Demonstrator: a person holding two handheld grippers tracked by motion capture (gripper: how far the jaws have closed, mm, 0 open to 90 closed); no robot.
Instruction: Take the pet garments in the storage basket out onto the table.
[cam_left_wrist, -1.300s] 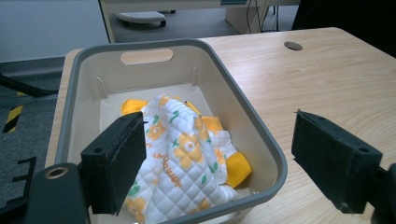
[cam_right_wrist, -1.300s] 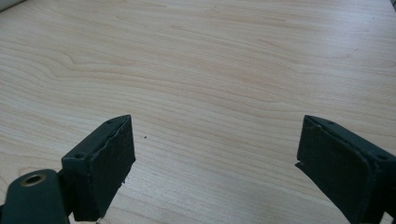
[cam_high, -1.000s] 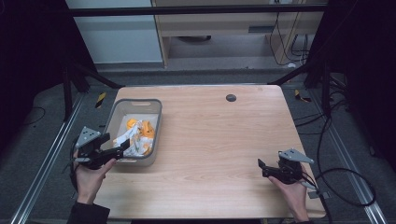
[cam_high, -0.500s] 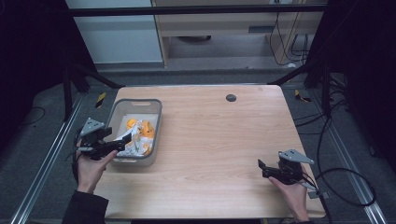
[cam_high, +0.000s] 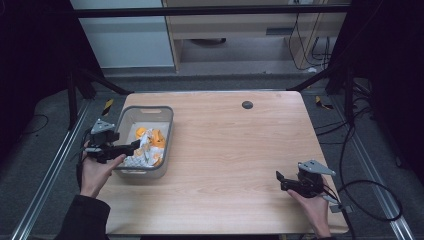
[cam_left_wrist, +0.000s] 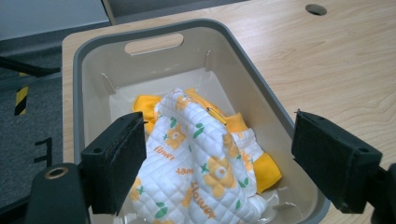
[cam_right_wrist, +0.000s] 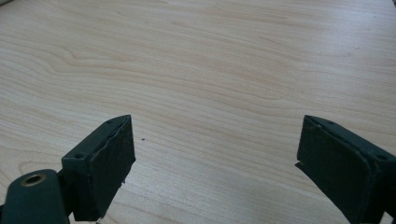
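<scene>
The wooden counter is bare across its middle and right, with a small dark round hole near its far edge. On its left side sits a grey bin, and inside it lies a bunched white quilted cloth printed with yellow flowers, resting on top of orange fabric. Judging by how things lie, the work of getting the cloth out of the bin has hardly begun: the cloth is wholly inside, and lifting it and setting it on the counter are both left to do. The left gripper hovers at the near left corner of the bin, pointed in over the rim; its jaws are spread wide, one on each side of the cloth, pinching nothing and apparently not touching it. The right gripper rests near the counter's near right corner, well apart from the bin, its jaws likewise spread wide over bare wood.
</scene>
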